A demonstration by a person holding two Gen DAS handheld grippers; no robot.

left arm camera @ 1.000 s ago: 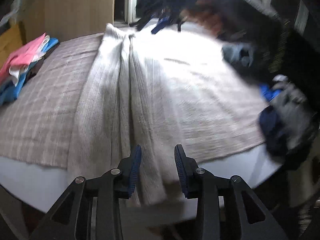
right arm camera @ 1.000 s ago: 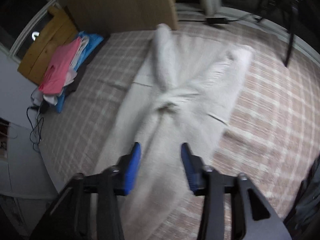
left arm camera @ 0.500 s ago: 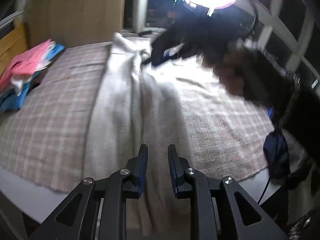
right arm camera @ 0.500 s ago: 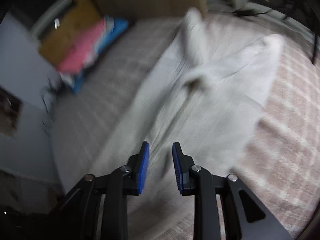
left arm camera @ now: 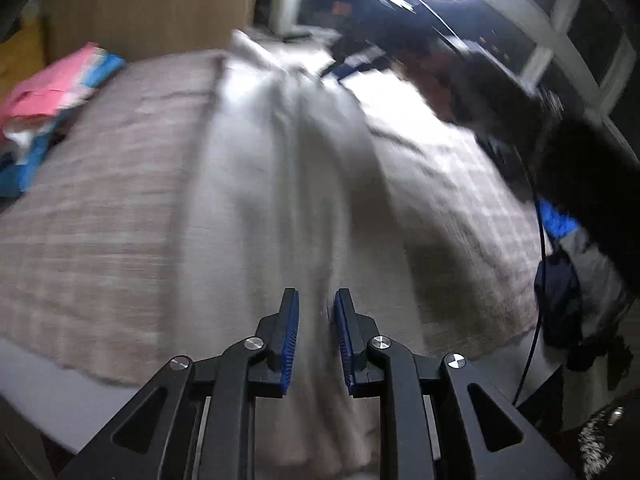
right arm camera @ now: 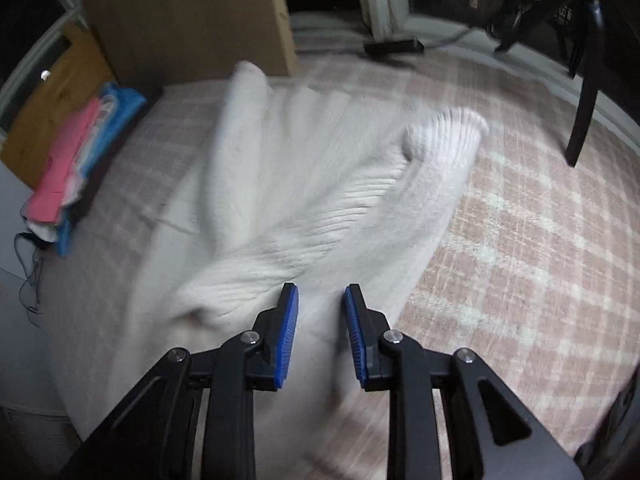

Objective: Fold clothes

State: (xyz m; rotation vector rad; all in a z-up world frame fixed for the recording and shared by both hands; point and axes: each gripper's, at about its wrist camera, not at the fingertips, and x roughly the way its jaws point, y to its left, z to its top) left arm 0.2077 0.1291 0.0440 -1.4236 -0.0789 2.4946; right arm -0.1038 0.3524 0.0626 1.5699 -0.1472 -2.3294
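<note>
between the narrowed pads of the left gripper (left arm camera: 316,334) hangs a fold of the white knit sweater (left arm camera: 288,184), seemingly pinched. the right gripper (right arm camera: 321,330) looks clamped on its cloth too. farther back, it lies across the checked blanket (right arm camera: 520,240), beside stacked clothes (right arm camera: 68,168).

The white ribbed knit sweater (right arm camera: 320,208) lies spread lengthwise on the pink plaid bedspread (right arm camera: 520,240), bunched into long folds down its middle, one cuffed sleeve angled across its body.
</note>
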